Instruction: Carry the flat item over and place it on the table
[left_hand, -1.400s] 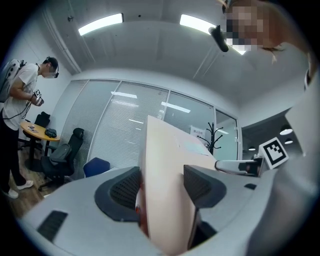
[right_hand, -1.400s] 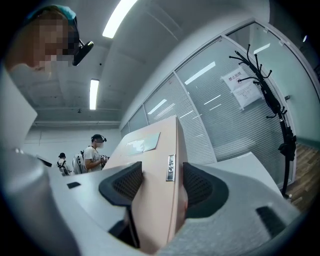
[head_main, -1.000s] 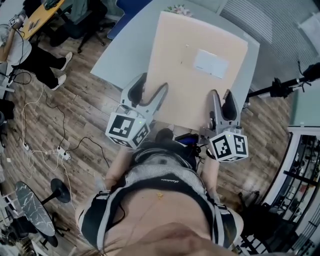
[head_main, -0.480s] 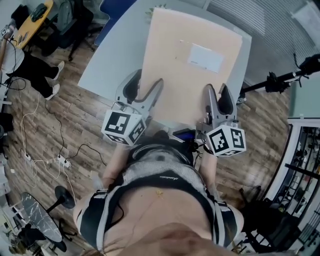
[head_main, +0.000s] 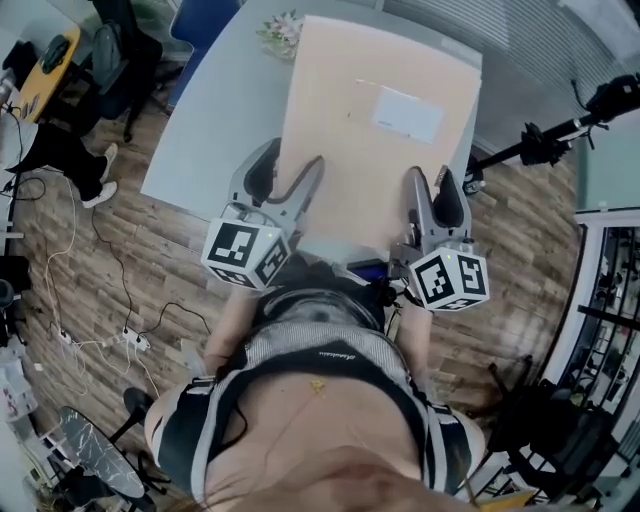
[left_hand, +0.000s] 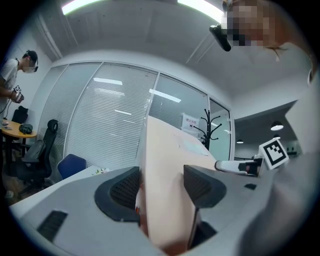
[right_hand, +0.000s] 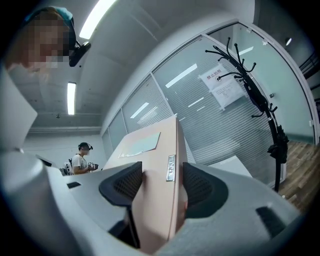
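Note:
A large flat beige box (head_main: 370, 140) with a white label on top is held level over the light grey table (head_main: 215, 120). My left gripper (head_main: 285, 180) is shut on its near left edge, and my right gripper (head_main: 437, 195) is shut on its near right edge. In the left gripper view the flat box (left_hand: 162, 190) fills the gap between the two dark pads (left_hand: 125, 189). The right gripper view shows the flat box (right_hand: 155, 200) clamped edge-on between the pads (right_hand: 197, 187). Whether the box touches the table is hidden.
A small flower decoration (head_main: 280, 32) lies at the table's far edge. A black stand (head_main: 530, 150) reaches in from the right. Cables and a power strip (head_main: 130, 340) lie on the wood floor at left. A person (head_main: 60, 150) sits near an office chair (head_main: 120, 60).
The box and both grippers have moved further over the table; more of the tabletop shows to the left of the box and the flowers have come into view.

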